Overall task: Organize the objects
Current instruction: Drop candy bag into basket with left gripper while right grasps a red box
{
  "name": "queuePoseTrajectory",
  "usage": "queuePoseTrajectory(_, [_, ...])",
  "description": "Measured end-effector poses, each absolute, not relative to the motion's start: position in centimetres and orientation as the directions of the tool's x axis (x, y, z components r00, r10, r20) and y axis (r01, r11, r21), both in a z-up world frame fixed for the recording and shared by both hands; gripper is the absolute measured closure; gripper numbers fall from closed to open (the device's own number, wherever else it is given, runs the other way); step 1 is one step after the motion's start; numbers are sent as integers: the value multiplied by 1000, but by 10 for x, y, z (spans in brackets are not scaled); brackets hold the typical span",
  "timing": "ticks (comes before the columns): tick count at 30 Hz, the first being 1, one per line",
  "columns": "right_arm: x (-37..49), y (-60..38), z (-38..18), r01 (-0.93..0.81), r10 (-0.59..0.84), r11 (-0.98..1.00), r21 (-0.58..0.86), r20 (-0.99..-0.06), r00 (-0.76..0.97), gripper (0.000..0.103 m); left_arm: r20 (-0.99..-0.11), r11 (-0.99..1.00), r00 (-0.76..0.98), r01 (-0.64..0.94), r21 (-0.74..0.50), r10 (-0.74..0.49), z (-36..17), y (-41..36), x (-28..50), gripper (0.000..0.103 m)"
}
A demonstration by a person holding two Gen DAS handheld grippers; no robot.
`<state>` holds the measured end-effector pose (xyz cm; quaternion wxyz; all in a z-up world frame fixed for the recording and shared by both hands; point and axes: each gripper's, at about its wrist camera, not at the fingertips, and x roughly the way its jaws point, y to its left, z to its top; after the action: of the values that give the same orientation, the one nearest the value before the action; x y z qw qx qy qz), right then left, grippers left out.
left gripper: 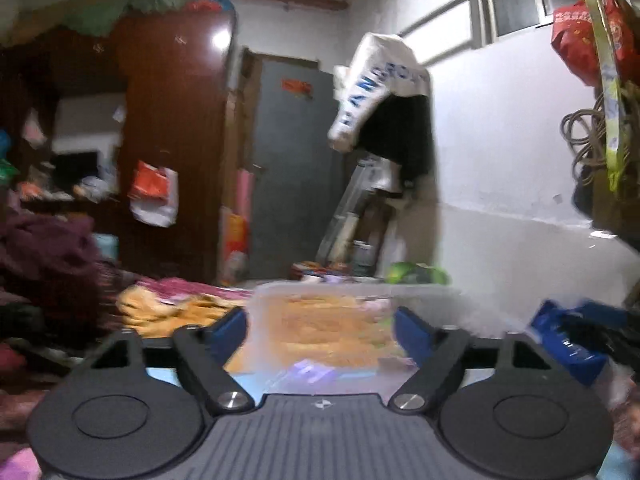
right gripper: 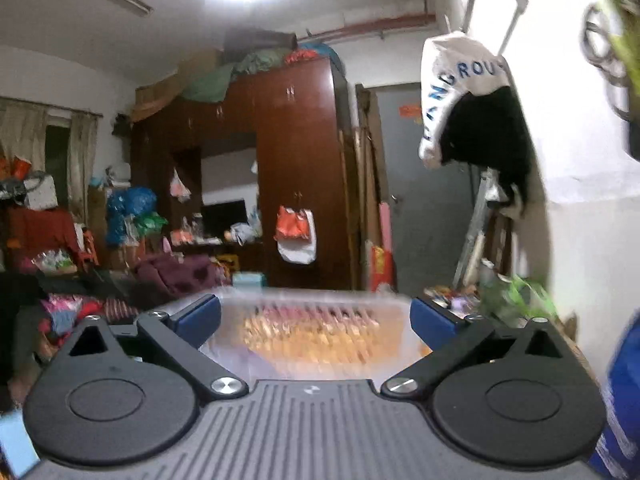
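Note:
A clear plastic box [left gripper: 320, 320] lies between the blue pads of my left gripper [left gripper: 320, 330], with orange bedding showing through it. The same clear box [right gripper: 316, 328] lies between the pads of my right gripper [right gripper: 316, 320]. Both grippers' jaws stand wide, pressed against the box's sides, so each seems shut on it. The box is blurred by motion and its contents are unclear. The other gripper's blue finger [left gripper: 568, 340] shows at the right in the left wrist view.
An orange and pink blanket [left gripper: 168, 312] covers the bed. A dark wooden wardrobe [right gripper: 296, 168] and a grey door [left gripper: 292, 168] stand behind. Clothes hang on the right wall [left gripper: 384, 96]. Clutter piles at the left [right gripper: 60, 264].

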<state>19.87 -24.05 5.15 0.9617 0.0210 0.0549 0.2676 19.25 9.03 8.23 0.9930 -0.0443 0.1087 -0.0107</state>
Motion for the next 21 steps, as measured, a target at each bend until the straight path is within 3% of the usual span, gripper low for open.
queuePoseTrajectory(4, [188, -259, -2, -505, 525, 851, 144, -278, 804, 0, -317, 991, 948, -46, -126, 4, 49, 116, 172, 12])
queuePoseTrajectory(7, [180, -261, -25, -503, 527, 849, 159, -310, 791, 0, -394, 979, 919, -77, -189, -4, 26, 136, 175, 12])
queuePoseTrajectory(10, [173, -250, -34, -479, 477, 874, 84, -347, 808, 0, -431, 973, 902, -120, -199, 23, 10, 147, 178, 12])
queuePoseTrajectory(12, [169, -241, -39, -509, 490, 860, 47, -360, 794, 10, -447, 967, 894, -129, -221, 17, 3, 151, 180, 12])
queuePoseTrajectory(14, [167, -236, -42, -520, 486, 854, 15, -380, 787, 28, -478, 967, 878, -144, -209, 27, -1, 150, 186, 12])
queuePoseTrajectory(21, [165, -236, -45, -530, 489, 848, 9, -398, 776, 46, -545, 982, 837, -140, -128, 48, -9, 139, 195, 12])
